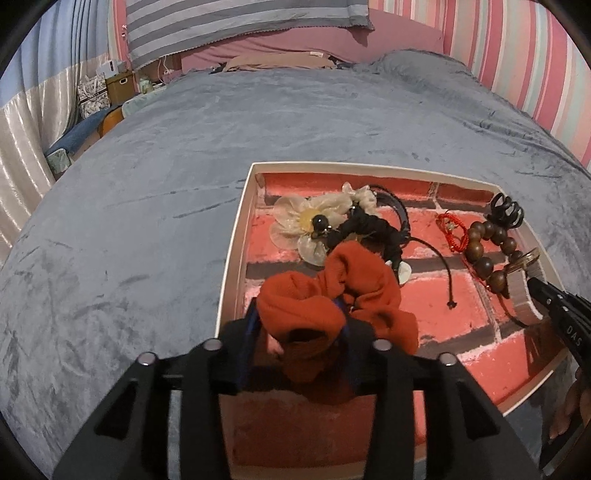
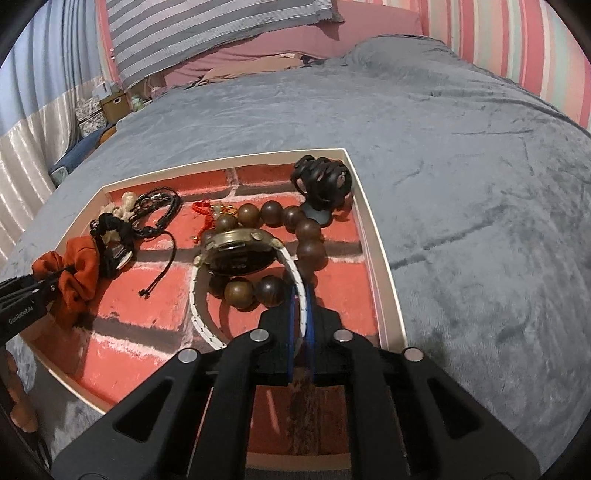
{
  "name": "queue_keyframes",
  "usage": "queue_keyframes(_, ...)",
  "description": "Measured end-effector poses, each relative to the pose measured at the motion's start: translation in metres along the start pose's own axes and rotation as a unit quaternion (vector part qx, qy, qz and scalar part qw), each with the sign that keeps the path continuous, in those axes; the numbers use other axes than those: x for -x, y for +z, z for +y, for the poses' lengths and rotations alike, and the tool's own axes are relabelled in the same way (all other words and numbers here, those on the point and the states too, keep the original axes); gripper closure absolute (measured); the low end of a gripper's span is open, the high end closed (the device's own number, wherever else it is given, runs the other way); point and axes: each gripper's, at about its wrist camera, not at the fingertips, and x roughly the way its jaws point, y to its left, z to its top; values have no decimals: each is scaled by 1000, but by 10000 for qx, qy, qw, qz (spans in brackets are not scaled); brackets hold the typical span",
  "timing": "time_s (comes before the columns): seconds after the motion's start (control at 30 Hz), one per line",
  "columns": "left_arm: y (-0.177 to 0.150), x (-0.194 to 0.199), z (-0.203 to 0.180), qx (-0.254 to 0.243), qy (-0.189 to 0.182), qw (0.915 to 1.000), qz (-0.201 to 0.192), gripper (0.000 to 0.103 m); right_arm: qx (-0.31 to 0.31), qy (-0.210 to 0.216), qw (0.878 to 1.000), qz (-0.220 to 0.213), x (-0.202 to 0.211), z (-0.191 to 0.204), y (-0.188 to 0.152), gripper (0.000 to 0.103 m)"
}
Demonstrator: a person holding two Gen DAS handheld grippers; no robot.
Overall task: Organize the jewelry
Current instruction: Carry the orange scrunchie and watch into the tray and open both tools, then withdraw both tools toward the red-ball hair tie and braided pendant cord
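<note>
A white-rimmed tray (image 1: 236,236) with a red brick-pattern floor lies on the bed. My left gripper (image 1: 299,321) stands open over its near left corner, an orange scrunchie (image 1: 332,295) lying loose between and over its fingers. Behind it are a pale flower hair piece (image 1: 295,221) and black cord bracelets (image 1: 388,221). My right gripper (image 2: 301,306) is shut on the white strap of a gold-cased watch (image 2: 240,251), which rests on a wooden bead bracelet (image 2: 310,251). A black claw clip (image 2: 323,181) and a red cord charm (image 2: 203,210) lie at the far side.
The tray (image 2: 373,236) sits on a grey plush blanket (image 2: 461,184) that spreads wide to the right and behind. Striped pillows (image 1: 240,26) lie at the head of the bed. Curtains and boxes (image 1: 118,81) stand at the far left. A person's hand (image 1: 580,398) holds the right gripper.
</note>
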Motion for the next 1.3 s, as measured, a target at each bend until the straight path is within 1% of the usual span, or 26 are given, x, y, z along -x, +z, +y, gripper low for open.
queue_keyframes(0.03,0,2,1,17,-56,10000,-15,56,57,2,10000,-38,5,2,0,91)
queue_keyframes(0.07,0,6,2,40,-81,10000,-39,51,78,11,9999,-70,8,3,1,81)
queue_keyframes(0.1,0,10,2,58,-97,9999,-71,48,100,25,9999,-114,13,3,1,72)
queue_keyframes(0.17,-2,19,1,64,-196,9997,-112,47,165,52,9996,-230,25,5,2,62)
queue_keyframes(0.23,-3,30,-2,52,-246,9995,-180,44,234,96,9991,-335,39,6,4,56)
queue_keyframes(0.27,-4,37,-2,44,-259,9994,-243,42,245,125,9988,-403,46,6,4,50)
queue_keyframes(0.3,-4,44,-2,45,-275,9991,-305,39,260,144,9984,-474,53,6,4,40)
queue_keyframes(0.33,-5,56,-2,53,-302,9987,-418,36,276,144,9980,-543,60,6,4,35)
queue_keyframes(0.37,-5,63,-3,62,-308,9983,-492,31,297,100,9973,-656,71,7,3,22)
queue_keyframes(0.4,-6,76,-1,95,-327,9975,-616,26,314,67,9967,-739,78,7,2,12)
queue_keyframes(0.47,-9,96,2,140,-368,9963,-766,19,368,15,9949,-941,96,8,-2,5)
queue_keyframes(0.53,-15,117,9,180,-463,9945,-919,18,420,-6,9938,-1029,109,10,-7,4)
queue_keyframes(0.57,-20,128,13,211,-493,9935,-1000,16,436,-25,9936,-1046,115,11,-10,4)
queue_keyframes(0.6,-25,139,18,234,-465,9929,-1073,11,443,-45,9933,-1063,121,11,-13,4)
queue_keyframes(0.67,-36,157,26,300,-331,9916,-1212,8,429,-61,9930,-1103,132,11,-21,4)
queue_keyframes(0.77,-53,181,36,355,-120,9905,-1324,7,370,-83,9930,-1117,146,12,-33,4)
queue_keyframes(0.87,-72,202,46,395,79,9897,-1373,7,394,-313,9930,-1071,157,18,-44,4)
queue_keyframes(0.97,-86,215,52,403,102,9895,-1385,7,418,-326,9931,-1044,169,25,-55,4)
queue_keyframes(1.07,-101,223,56,453,130,9886,-1430,7,482,-563,9891,-1276,183,34,-67,4)
queue_keyframes(1.13,-111,225,57,482,159,9884,-1429,7,532,-510,9885,-1317,188,38,-74,4)
queue_keyframes(1.3,-128,227,55,551,189,9885,-1394,7,565,-337,9906,-1200,192,48,-86,4)
